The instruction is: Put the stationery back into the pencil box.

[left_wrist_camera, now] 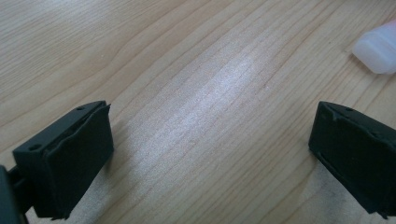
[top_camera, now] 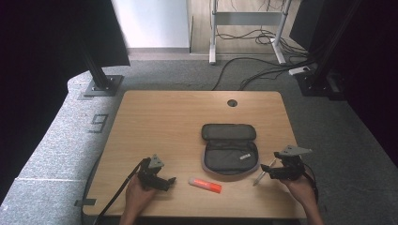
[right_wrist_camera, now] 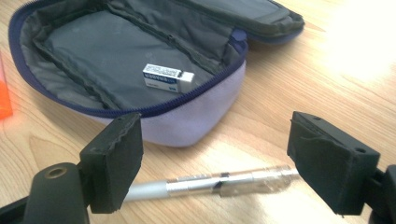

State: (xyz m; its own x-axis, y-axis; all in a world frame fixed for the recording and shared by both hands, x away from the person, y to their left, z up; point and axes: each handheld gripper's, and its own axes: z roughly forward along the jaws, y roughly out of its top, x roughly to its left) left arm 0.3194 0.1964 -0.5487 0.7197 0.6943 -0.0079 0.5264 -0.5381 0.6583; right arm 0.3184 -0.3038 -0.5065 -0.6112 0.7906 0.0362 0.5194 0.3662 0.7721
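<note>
Lying flat on your surface [right_wrist_camera: 289, 84]: silver pen [right_wrist_camera: 219, 183], clear tip | right gripper [right_wrist_camera: 215, 163] low, fingers spread astride it, untouched | left gripper [left_wrist_camera: 210, 154] fingers apart, empty

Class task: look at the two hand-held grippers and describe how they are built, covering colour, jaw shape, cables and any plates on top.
Both the left gripper and the right gripper are black, each topped by a grey three-cornered plate. Each has two blocky black jaws faced with dark padding with ragged edges, with small screw holes. A black cable trails from each. No sleeves reach the person's forearms.
</note>
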